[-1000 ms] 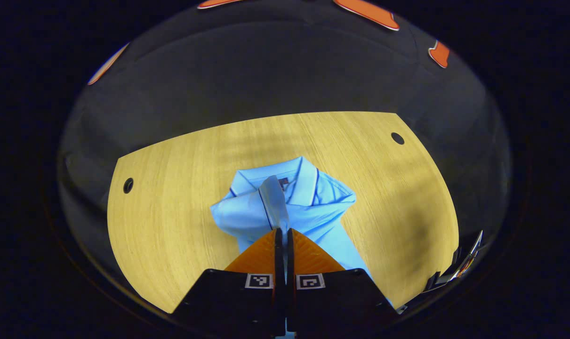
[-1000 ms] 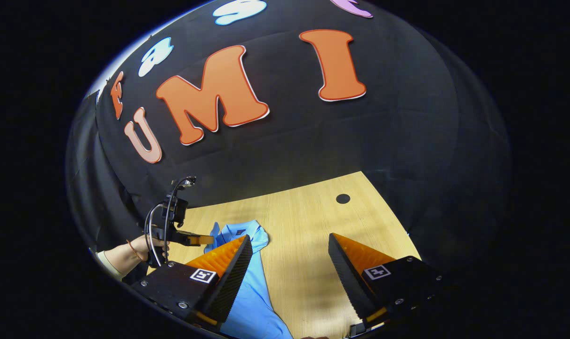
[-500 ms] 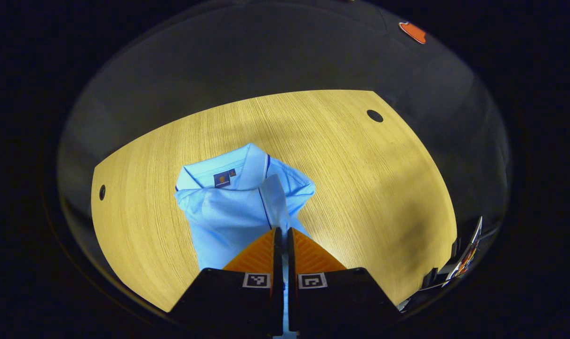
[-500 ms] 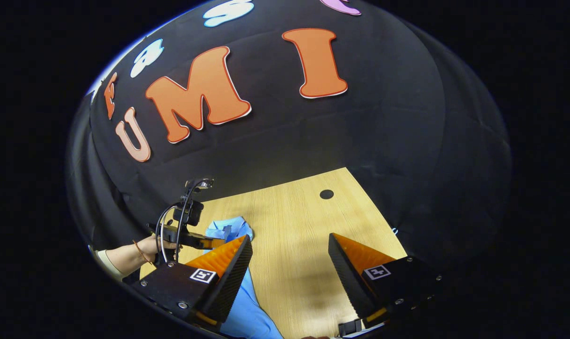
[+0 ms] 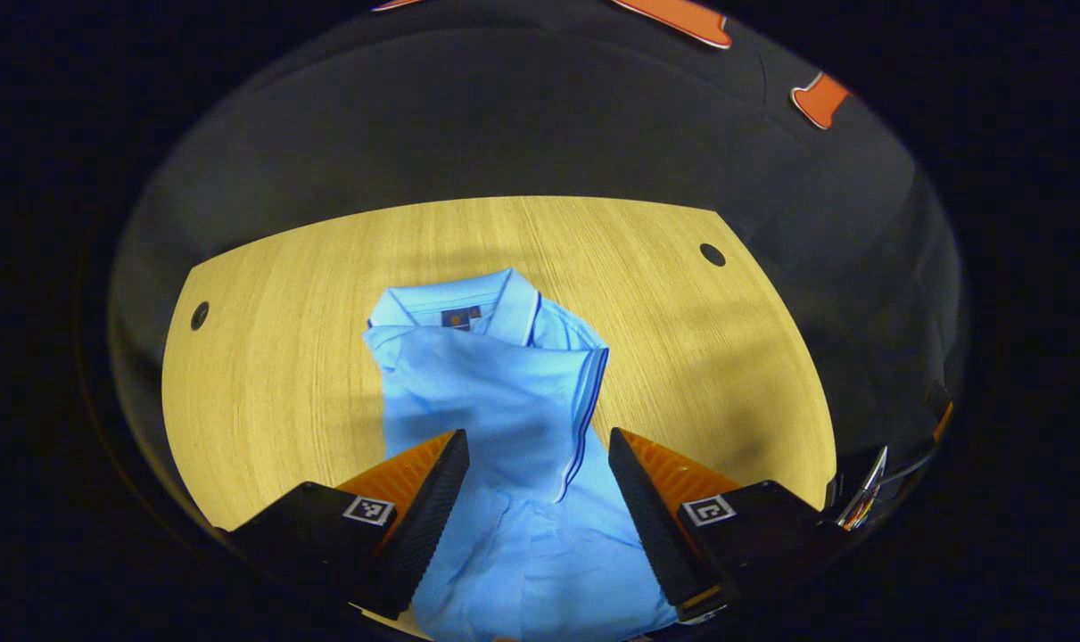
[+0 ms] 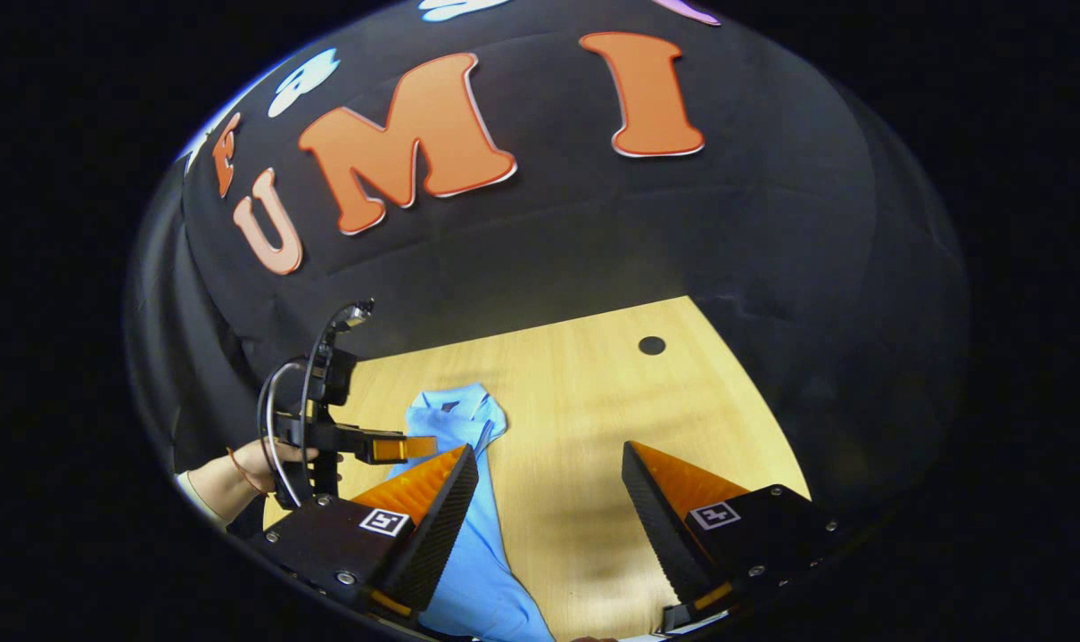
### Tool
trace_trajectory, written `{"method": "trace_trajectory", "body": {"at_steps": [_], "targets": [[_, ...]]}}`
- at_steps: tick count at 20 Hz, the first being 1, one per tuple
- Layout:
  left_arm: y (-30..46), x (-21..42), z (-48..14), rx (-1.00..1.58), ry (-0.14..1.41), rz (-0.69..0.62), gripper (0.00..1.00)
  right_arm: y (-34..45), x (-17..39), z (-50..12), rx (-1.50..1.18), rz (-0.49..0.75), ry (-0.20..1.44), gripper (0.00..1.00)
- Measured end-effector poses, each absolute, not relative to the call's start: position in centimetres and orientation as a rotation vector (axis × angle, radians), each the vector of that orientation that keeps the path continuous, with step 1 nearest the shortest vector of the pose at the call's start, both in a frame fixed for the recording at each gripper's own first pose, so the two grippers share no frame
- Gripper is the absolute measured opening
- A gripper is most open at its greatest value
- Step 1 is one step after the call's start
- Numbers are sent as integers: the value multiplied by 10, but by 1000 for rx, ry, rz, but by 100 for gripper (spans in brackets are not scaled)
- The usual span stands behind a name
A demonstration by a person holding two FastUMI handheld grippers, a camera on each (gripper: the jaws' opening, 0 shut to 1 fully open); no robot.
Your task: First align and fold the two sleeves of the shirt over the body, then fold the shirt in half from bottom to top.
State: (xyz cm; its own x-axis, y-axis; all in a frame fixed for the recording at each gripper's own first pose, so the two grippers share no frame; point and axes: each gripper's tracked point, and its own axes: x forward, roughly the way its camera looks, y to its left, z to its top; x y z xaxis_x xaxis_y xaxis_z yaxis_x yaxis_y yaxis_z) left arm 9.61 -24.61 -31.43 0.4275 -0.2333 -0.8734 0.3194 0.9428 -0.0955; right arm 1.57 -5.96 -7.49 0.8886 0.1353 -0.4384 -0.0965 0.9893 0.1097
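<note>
A light blue polo shirt point(image 5: 495, 392) lies on the wooden table point(image 5: 290, 339), collar toward the far side. One sleeve with a dark-trimmed cuff point(image 5: 584, 401) is folded across its body. My left gripper point(image 5: 538, 446) hangs open just above the shirt's middle, with nothing between its fingers. In the right gripper view the shirt point(image 6: 468, 499) runs along the left, and my right gripper point(image 6: 548, 459) stands open above bare table beside the shirt's edge. The left gripper point(image 6: 419, 446), held by a hand point(image 6: 245, 464), shows there at the left over the shirt.
Round cable holes sit in the table near its far corners point(image 5: 712, 255) point(image 5: 200, 314) point(image 6: 652, 345). The black cloth wall point(image 6: 548, 241) closes in behind the table's far edge. Bare wood lies on both sides of the shirt.
My left gripper was shut on the sleeve; it has opened and let the sleeve drop flat over the shirt's body. The right gripper stayed open and barely shifted.
</note>
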Motion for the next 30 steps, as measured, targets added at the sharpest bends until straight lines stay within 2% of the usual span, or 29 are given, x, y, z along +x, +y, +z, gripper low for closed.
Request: {"method": "trace_trajectory", "body": {"at_steps": [8,15,24,30], "targets": [[-152,23,-304,71,1054,-273,100,15,6,-143,8,185,609,98],[-77,-68,-329,72,1140,-222,100,38,-50,-238,-122,156,803,99],[-61,-170,-379,107,1292,-240,100,17,-149,-335,-257,93,1046,99],[-68,-214,-415,111,1376,-230,100,1,-177,-369,-228,30,1137,99]]}}
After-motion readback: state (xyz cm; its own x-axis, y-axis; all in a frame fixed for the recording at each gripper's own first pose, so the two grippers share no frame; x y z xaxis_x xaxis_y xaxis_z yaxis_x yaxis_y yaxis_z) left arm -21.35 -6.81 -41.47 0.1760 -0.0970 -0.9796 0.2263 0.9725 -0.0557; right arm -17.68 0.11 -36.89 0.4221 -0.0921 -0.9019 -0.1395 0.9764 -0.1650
